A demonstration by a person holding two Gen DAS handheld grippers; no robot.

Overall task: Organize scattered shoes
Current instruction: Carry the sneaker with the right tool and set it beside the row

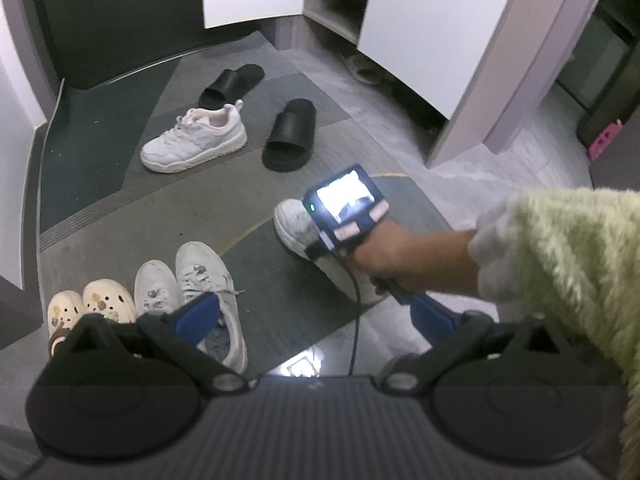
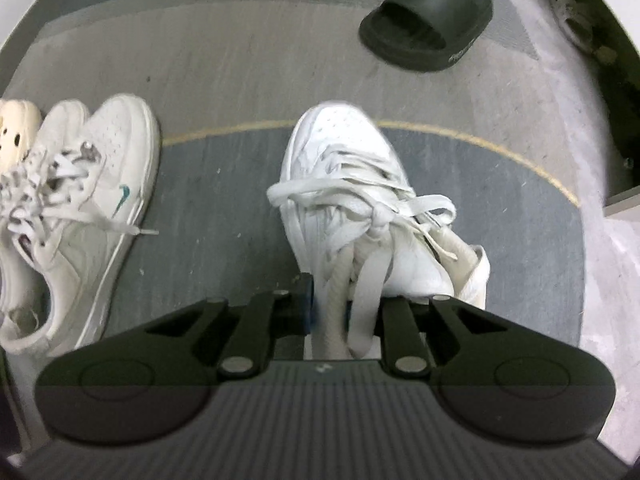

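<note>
The white lace-up sneaker [image 2: 344,184] is clamped at its collar by the right gripper [image 2: 346,304], its long axis vertical in frame, toe toward the top; the left gripper [image 1: 316,312] is held apart.

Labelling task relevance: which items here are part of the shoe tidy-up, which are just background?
Job:
white lace-up sneaker, clamped in right gripper
chunky white sneaker
two black slides
grey-white sneaker pair
cream clogs

Background:
pink object

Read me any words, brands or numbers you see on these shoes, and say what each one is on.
No readable words or numbers.
Teal swoosh logo, no lettering: side of the white sneaker.
Pale lettering on the black slide sole edge: too blurred to read.
</note>
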